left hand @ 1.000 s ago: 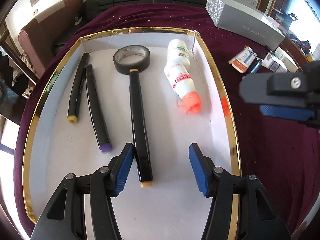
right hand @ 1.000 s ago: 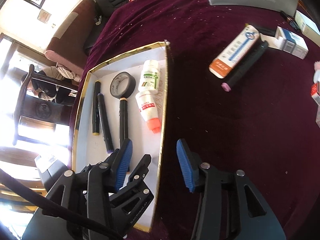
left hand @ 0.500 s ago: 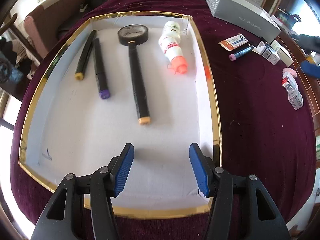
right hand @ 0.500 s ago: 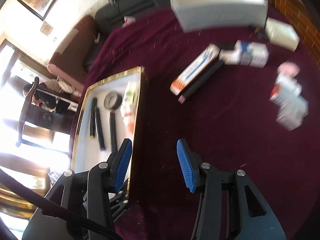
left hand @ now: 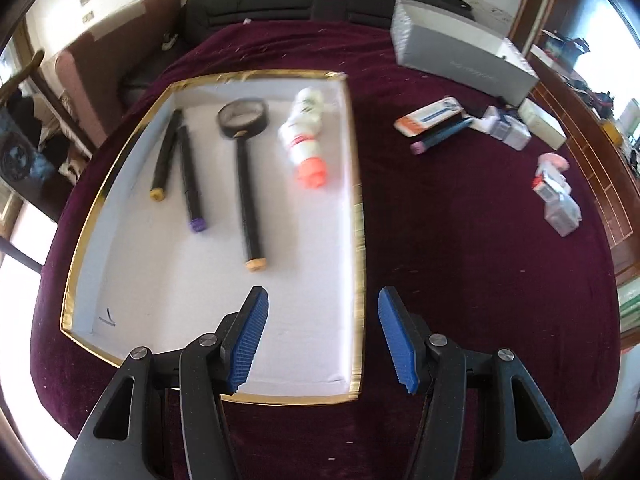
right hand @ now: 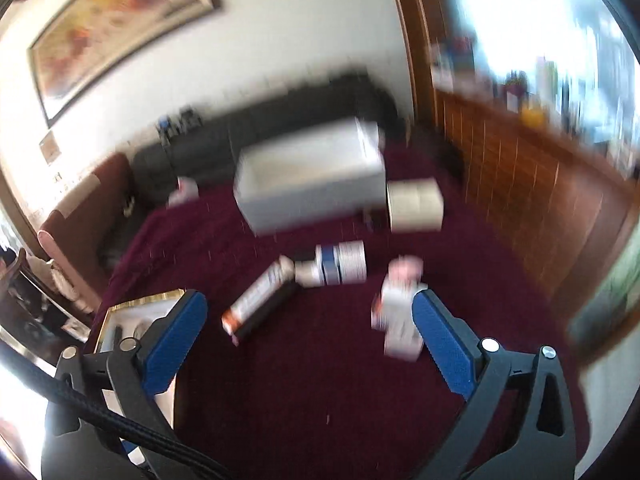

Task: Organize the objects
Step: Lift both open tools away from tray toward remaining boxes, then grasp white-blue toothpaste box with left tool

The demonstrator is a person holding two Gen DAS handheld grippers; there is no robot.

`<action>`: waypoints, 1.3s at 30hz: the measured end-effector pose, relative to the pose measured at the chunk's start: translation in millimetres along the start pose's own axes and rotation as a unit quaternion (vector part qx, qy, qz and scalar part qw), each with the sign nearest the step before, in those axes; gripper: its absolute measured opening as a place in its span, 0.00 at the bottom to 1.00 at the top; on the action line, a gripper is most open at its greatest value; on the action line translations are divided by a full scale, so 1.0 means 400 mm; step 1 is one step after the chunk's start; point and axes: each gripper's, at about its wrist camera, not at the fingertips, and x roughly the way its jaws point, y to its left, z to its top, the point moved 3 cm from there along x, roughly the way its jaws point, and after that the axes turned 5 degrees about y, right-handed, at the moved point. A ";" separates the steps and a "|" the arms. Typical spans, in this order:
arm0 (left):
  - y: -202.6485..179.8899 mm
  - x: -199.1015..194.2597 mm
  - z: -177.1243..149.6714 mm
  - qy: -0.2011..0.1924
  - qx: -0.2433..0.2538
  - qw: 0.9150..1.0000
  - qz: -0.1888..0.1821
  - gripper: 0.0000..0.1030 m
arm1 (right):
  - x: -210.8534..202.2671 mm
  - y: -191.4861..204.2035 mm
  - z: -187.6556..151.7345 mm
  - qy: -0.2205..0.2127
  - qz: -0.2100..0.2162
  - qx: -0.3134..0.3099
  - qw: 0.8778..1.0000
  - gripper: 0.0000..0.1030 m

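A gold-rimmed white tray (left hand: 358, 216) lies on the maroon cloth. In it lie three black markers (left hand: 249, 196), a roll of black tape (left hand: 242, 117) and a white bottle with an orange cap (left hand: 306, 140). My left gripper (left hand: 322, 338) is open and empty above the tray's near right edge. My right gripper (right hand: 308, 354) is wide open and empty, held above the cloth. Ahead of it lie an orange-and-white box (right hand: 256, 298) beside a black marker (right hand: 266, 312), and small white boxes (right hand: 396, 320). The tray's corner (right hand: 140, 300) shows at its left.
A long grey box (left hand: 460, 56) lies at the back of the table, with small boxes (left hand: 508, 128) and packets (left hand: 558, 200) to the right. A sofa (left hand: 288, 0) stands behind. A wooden cabinet (right hand: 520, 184) runs along the right.
My left gripper has drawn back and shifted right over the tray's right edge. My right gripper has swung up and right, away from the tray, and opened wider; its view is blurred.
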 end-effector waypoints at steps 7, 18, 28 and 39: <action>-0.113 -0.054 0.026 -0.042 0.049 0.998 -0.017 0.50 | 0.039 -0.062 -0.021 0.020 -0.029 -0.005 0.999 0.98; -0.170 0.021 0.104 -0.003 0.028 0.997 -0.068 0.49 | 0.084 -0.148 -0.081 0.096 -0.051 -0.003 0.994 0.98; -0.233 0.163 0.325 -0.006 0.125 0.992 -0.027 0.49 | 0.107 -0.224 -0.117 0.141 -0.058 0.029 0.988 0.98; -0.345 0.321 0.475 0.005 0.168 0.985 -0.031 0.50 | 0.095 -0.316 -0.160 0.168 -0.087 0.060 0.980 0.98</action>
